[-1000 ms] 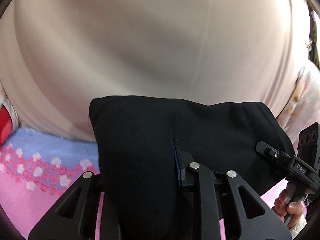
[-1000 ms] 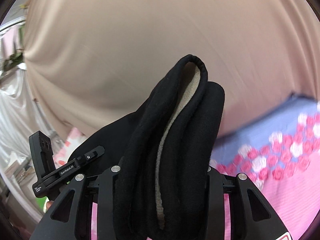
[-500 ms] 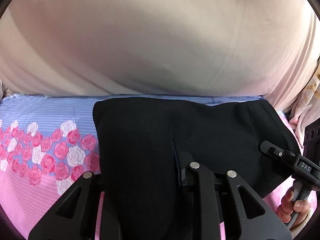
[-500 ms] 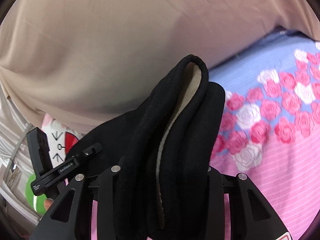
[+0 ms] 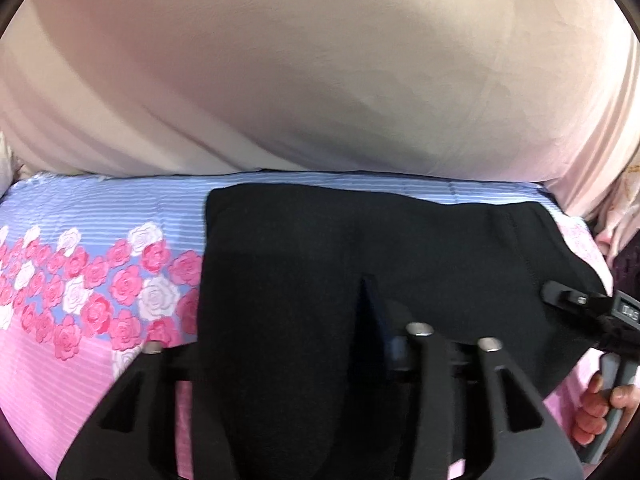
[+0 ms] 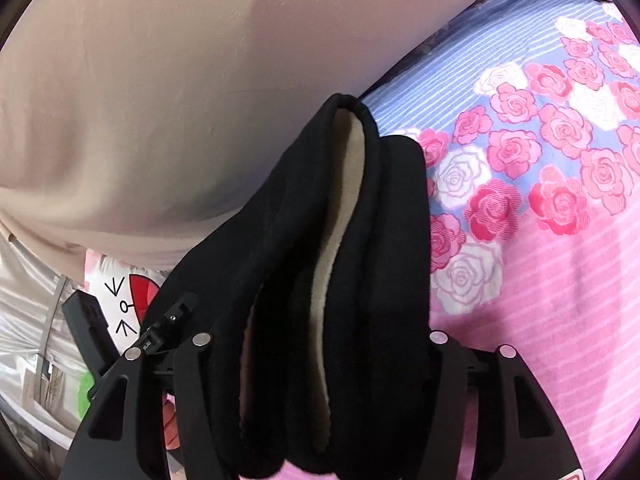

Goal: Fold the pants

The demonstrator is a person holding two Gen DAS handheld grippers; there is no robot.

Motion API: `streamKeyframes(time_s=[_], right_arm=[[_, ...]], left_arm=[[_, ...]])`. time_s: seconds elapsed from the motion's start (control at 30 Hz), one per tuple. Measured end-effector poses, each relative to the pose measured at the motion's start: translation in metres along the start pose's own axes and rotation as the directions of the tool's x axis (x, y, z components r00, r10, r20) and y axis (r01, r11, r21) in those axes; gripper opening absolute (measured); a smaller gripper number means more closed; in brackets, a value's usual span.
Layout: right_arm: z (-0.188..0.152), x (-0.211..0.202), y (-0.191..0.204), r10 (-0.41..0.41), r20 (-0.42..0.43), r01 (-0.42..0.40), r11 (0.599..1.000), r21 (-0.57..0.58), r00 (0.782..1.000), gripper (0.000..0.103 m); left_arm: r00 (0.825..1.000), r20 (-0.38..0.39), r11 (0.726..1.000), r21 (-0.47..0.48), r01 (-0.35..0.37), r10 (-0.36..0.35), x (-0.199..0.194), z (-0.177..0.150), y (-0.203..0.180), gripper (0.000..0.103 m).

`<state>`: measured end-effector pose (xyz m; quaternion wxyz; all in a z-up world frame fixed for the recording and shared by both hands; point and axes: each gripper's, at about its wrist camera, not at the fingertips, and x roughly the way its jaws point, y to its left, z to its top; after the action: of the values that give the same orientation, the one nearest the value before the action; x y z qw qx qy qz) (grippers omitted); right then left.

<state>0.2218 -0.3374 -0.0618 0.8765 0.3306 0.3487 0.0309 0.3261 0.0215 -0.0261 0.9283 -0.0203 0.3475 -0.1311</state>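
Covering the bed, a pink rose-print sheet [image 5: 80, 360] meets a beige curtain [image 5: 320, 80]; black pants [image 5: 320, 260] hang clamped in both the left gripper [image 5: 288, 360] and right gripper [image 6: 316, 344].

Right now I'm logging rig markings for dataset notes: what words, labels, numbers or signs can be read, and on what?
"DAS", perhaps: white letters on the label of the right gripper; blurred, so unsure.
Small print on the left gripper: too small to read.
Red mark at the right gripper's lower corner: cut off, unreadable.
Black pants and rose bedsheet: no text.
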Motion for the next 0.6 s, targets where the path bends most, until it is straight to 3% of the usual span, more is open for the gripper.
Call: streamKeyframes(time_s=[0.03,0.1,0.17,0.2,0.23,0.3,0.37,0.4,0.43,0.53,0.6], right_arm=[[-0.001,-0.004,0.0,-0.022,-0.003,0.022,1.0,-0.005,1.0,0.061],[-0.004,-0.021,0.002,-0.097,0.042,0.098,0.995,-0.015,0.994,0.062],[-0.007,-0.048,0.01,-0.171,0.135,0.179,0.983,-0.046,0.976,0.062],[-0.009,-0.064,0.022,-0.197,0.189,0.218,0.971,-0.095,0.962,0.052],[-0.009,-0.073,0.035,-0.194,0.213,0.228,0.962,-0.149,0.958,0.034],[-0.005,-0.075,0.062,-0.158,0.207,0.206,0.949,-0.237,0.966,0.01],[0.004,-0.059,0.086,-0.103,0.161,0.148,0.944,-0.296,0.982,0.003],[0.007,-0.049,0.093,-0.098,0.15,0.141,0.941,-0.309,0.984,0.003],[0.012,-0.036,0.1,-0.106,0.14,0.147,0.935,-0.323,0.984,0.003],[0.033,0.01,0.092,-0.166,0.083,0.184,0.934,-0.307,0.983,0.003],[0.045,0.033,0.061,-0.256,0.057,0.263,0.934,-0.244,0.965,0.0]], left_arm=[[1.0,-0.001,1.0,-0.007,-0.018,0.018,0.0,-0.001,0.003,0.072],[0.999,0.01,0.998,-0.026,-0.052,0.052,-0.014,-0.002,0.015,0.074],[0.995,0.058,0.996,-0.044,-0.075,0.077,-0.041,-0.001,0.028,0.073],[0.992,0.082,0.994,-0.057,-0.092,0.096,-0.055,0.001,0.034,0.073],[0.988,0.105,0.992,-0.075,-0.104,0.112,-0.069,0.005,0.039,0.073],[0.984,0.15,0.988,-0.134,-0.072,0.092,-0.092,0.022,0.047,0.073],[0.987,0.161,0.986,-0.164,0.031,-0.004,-0.096,0.042,0.042,0.073],[0.988,0.154,0.986,-0.16,0.045,-0.02,-0.091,0.048,0.038,0.073],[0.99,0.14,0.987,-0.155,0.045,-0.023,-0.082,0.053,0.031,0.073],[0.999,-0.013,0.989,-0.142,0.035,-0.037,-0.021,0.055,0.018,0.073],[0.991,-0.132,0.99,-0.133,-0.049,0.031,0.025,0.044,0.019,0.077]])
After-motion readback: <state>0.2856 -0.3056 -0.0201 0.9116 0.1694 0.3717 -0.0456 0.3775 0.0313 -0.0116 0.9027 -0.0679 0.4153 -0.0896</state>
